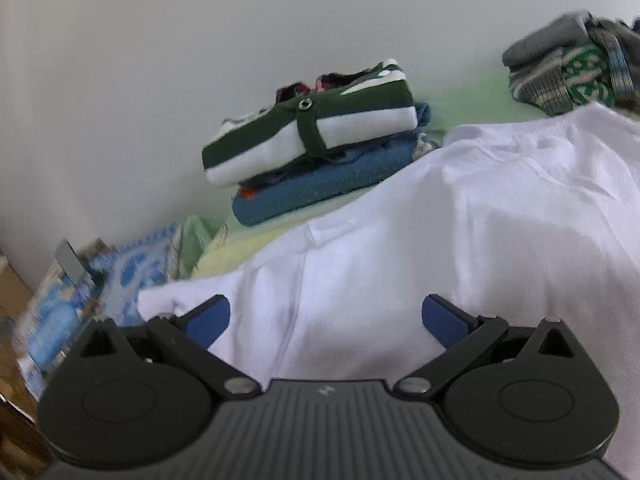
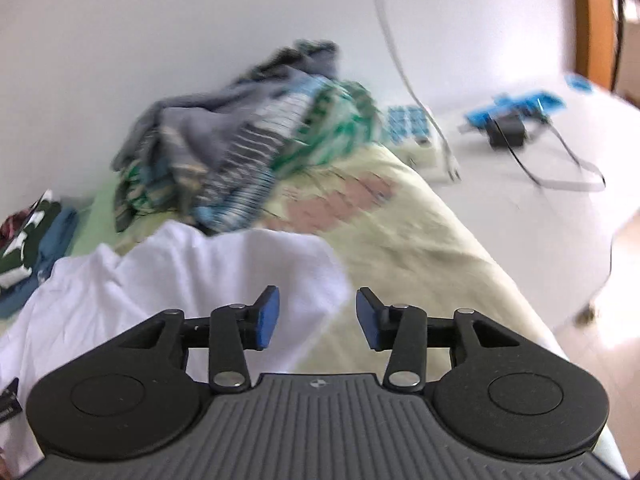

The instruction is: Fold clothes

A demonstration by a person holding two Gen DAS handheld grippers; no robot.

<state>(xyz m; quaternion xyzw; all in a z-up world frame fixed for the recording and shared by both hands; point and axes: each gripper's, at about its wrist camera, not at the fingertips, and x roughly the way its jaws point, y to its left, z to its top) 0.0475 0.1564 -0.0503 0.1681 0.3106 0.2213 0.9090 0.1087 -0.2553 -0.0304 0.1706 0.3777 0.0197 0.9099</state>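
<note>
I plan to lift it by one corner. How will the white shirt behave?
The white shirt lies in soft wrinkles and folds, so it is probably floppy and would drape from one corner. It looks thin, so likely light. Both the left gripper and right gripper are open.

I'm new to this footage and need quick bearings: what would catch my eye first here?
A large white cotton garment spreads across the pale yellow-green bedsheet, with both open tongs, left and right, hovering over it. Behind it by the wall stands a neat stack, a green-and-white striped folded garment on a blue folded one. To its right lies a rumpled heap of grey, green and blue clothes.
</note>
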